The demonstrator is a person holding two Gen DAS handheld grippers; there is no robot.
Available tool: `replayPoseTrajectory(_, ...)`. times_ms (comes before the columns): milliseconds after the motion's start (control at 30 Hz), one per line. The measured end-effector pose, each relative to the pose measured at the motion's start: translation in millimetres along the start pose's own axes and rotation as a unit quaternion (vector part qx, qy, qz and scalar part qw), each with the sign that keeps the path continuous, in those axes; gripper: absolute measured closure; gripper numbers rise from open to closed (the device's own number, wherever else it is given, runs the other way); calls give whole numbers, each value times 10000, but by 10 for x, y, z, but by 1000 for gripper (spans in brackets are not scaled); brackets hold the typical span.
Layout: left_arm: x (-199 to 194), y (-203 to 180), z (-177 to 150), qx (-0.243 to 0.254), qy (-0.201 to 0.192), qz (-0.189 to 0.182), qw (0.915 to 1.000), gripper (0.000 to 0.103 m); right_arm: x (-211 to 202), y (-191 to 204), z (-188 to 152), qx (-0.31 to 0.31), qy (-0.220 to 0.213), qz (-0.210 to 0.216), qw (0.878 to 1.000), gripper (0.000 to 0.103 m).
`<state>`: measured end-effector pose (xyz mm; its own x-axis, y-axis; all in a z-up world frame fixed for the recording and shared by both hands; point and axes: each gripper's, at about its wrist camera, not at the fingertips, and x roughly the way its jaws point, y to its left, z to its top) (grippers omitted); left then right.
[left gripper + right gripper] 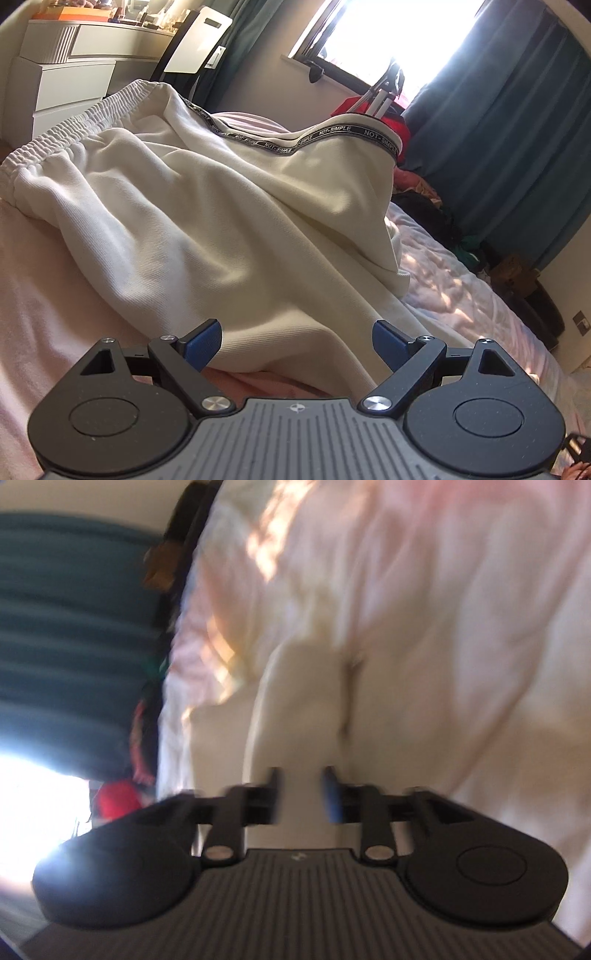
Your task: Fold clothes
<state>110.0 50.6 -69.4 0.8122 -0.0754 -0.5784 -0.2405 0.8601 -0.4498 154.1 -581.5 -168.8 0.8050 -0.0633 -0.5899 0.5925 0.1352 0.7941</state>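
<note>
Left wrist view: left tool (297, 341) spread wide, blue pads (207, 345) flanking near edge of cream sweatpants (207, 206), nothing pinched. Sweatpants lie rumpled on pink bed (48, 314); elastic waistband far left, lettered waistband tape raised toward window (399, 37). White dresser (70, 81) behind, teal curtain (517, 129) right.

Right wrist view: blurred. Right tool (300, 794) narrowly parted, cream fabric (295, 709) between fingers; grip on cloth — cannot tell. Pink bedding (480, 627) beyond.
</note>
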Motion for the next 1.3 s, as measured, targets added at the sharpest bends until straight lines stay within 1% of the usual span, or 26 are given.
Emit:
replayPoseTrajectory(33, 4, 28, 9, -45, 34, 59, 10000, 13, 23, 49, -40, -135, 54, 33, 9999, 38)
replayPoseTrajectory(67, 9, 62, 20, -103, 76, 118, 9998, 13, 46, 98, -79, -270, 107, 65, 9996, 32)
replayPoseTrajectory(133, 21, 168, 55, -366, 228, 147, 9990, 13, 82, 164, -115, -469, 87, -264, 9985, 33)
replayPoseTrajectory(233, 62, 374, 139, -926, 634, 107, 9936, 13, 94, 119, -156, -363, -26, -339, 9988, 34)
replayPoseTrajectory(300, 19, 552, 196, -1368, 756, -53, 9877, 13, 91, 95, -179, -362, -110, -357, 9986, 34)
replayPoseTrajectory(367, -87, 708, 279, -1594, 642, -18, 9851, 13, 119, 98, -156, -520, -274, -373, 9976, 34)
replayPoseTrajectory(433, -178, 874, 366, -1840, 524, 126, 9814, 12, 199, 133, -115, -758, -281, -287, 9963, 33)
replayPoseTrajectory(467, -212, 975, 404, -2030, 471, 198, 9779, 12, 269, 157, -85, -919, -199, -229, 9953, 33)
replayPoseTrajectory(533, -264, 1188, 468, -2443, 377, 350, 9683, 12, 344, 204, -53, -1171, -301, -264, 9923, 41)
replayPoseTrajectory(567, -277, 1277, 488, -2618, 355, 440, 9635, 12, 367, 217, -46, -1237, -362, -231, 9914, 55)
replayPoseTrajectory(600, -280, 1359, 503, -2771, 346, 508, 9589, 12, 360, 228, -43, -1223, -431, -238, 9913, 72)
replayPoseTrajectory(667, -251, 1495, 535, -3014, 312, 549, 9514, 12, 347, 249, -37, -1190, -570, -254, 9909, 86)
replayPoseTrajectory(700, -231, 1550, 551, -3098, 283, 550, 9488, 12, 270, 288, -49, -1223, -715, -175, 9898, 89)
replayPoseTrajectory(800, -166, 1657, 580, -3265, 175, 655, 9428, 15, 38, 405, -87, -1324, -1154, 67, 9844, 89)
replayPoseTrajectory(900, -103, 1706, 641, -3298, 13, 735, 9412, 16, -194, 522, -125, -1420, -1589, 308, 9765, 89)
replayPoseTrajectory(1000, -46, 1755, 724, -3351, -208, 856, 9380, 17, -163, 406, -80, -1365, -1370, 26, 9811, 89)
replayPoseTrajectory(1067, -9, 1790, 780, -3392, -358, 937, 9354, 31, -34, 255, -2, -1117, -1013, -367, 9879, 89)
replayPoseTrajectory(1100, 9, 1807, 808, -3411, -433, 977, 9339, 45, 21, 169, 41, -940, -863, -461, 9908, 89)
replayPoseTrajectory(1133, 31, 1835, 842, -3395, -459, 1049, 9336, 53, 69, 73, 65, -738, -766, -545, 9928, 89)
replayPoseTrajectory(1167, 55, 1869, 878, -3363, -463, 1134, 9337, 59, 76, 21, 69, -593, -708, -522, 9944, 89)
replayPoseTrajectory(1200, 94, 1896, 919, -3288, -419, 1244, 9352, 73, 83, -31, 72, -448, -651, -497, 9956, 89)
replayPoseTrajectory(1233, 141, 1919, 963, -3194, -355, 1365, 9371, 79, 65, -18, 66, -467, -661, -470, 9956, 89)
replayPoseTrajectory(1267, 110, 1910, 1012, -3105, -372, 1352, 9402, 82, 47, -3, 60, -489, -673, -444, 9955, 89)
replayPoseTrajectory(1300, 46, 1888, 1062, -3018, -424, 1283, 9437, 89, 23, 30, 44, -585, -704, -425, 9949, 89)
